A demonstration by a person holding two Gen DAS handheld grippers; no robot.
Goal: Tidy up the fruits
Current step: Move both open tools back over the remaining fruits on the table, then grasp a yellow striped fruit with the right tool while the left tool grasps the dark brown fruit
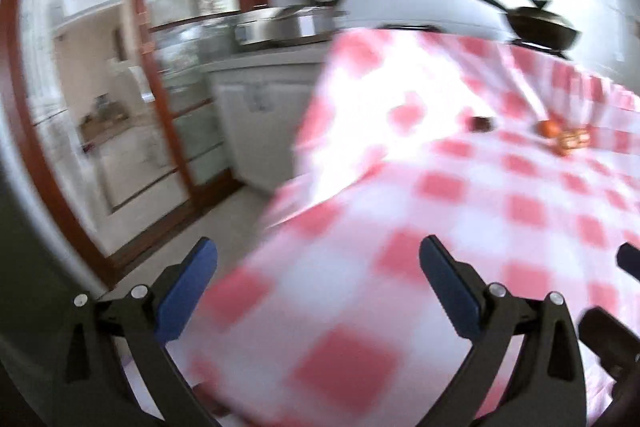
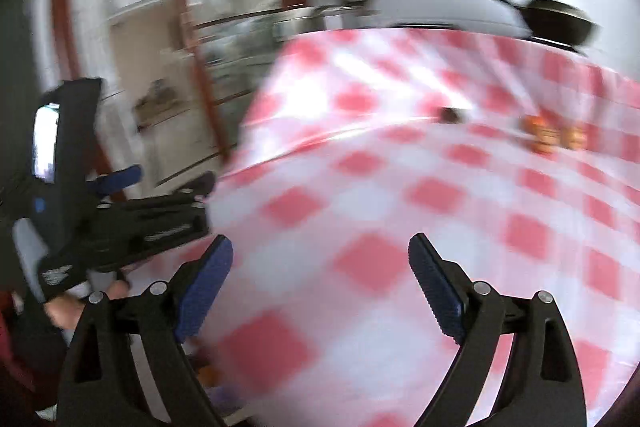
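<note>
Orange fruits point(image 1: 564, 138): about three, blurred. Dark small item point(image 1: 481, 123): one. Pan point(image 1: 544, 23): one. Tongs point(image 1: 318, 263): two sets.

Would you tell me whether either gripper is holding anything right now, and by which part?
Nothing is held: the left gripper and right gripper are both open over the checked tablecloth.

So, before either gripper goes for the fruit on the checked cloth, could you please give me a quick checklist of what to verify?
1. Left gripper open and empty: ok.
2. Right gripper open and empty: ok.
3. Orange fruits in sight at the far right of the checked tablecloth: ok, though blurred, so the count cannot be told.
4. Small dark item identified: cannot tell, too blurred.
5. Cloth between grippers and fruits free of obstacles: ok.
6. Container for the fruits located: not ok, none in view.
</note>
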